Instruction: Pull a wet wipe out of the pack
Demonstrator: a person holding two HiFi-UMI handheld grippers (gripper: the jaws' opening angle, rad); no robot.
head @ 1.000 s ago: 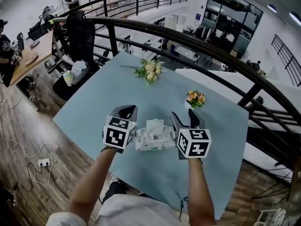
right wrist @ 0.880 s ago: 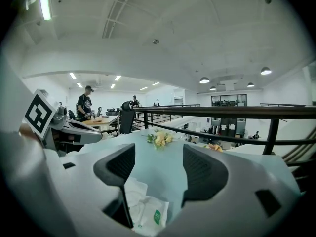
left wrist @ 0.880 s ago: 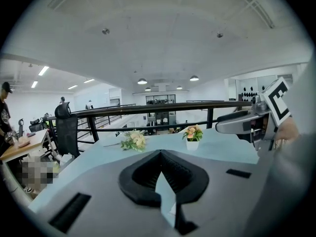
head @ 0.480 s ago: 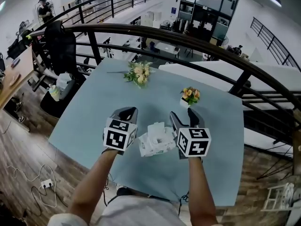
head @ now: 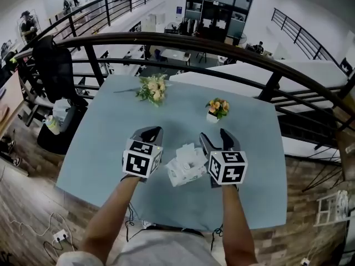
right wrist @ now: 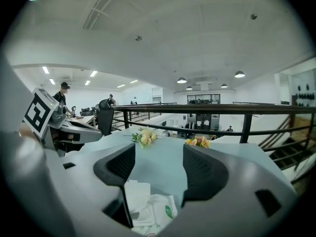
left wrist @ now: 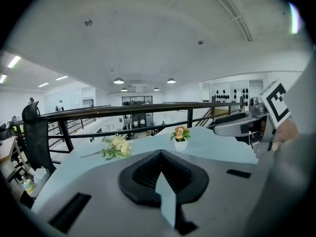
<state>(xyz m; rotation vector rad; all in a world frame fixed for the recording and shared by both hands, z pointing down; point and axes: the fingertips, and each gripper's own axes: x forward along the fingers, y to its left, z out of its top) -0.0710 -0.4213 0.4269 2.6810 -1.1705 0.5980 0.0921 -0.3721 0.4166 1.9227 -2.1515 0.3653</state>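
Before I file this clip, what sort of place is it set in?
Probably a mezzanine in a large open-plan office or lab: the light blue table stands beside a dark railing, with desks on a lower floor beyond it and glass-fronted rooms at the far side.

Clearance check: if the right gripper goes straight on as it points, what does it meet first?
Likely the small flower pot, roughly dead ahead of the right gripper, whose jaws stand open. The wipe pack lies lower, off that line. Height unclear.
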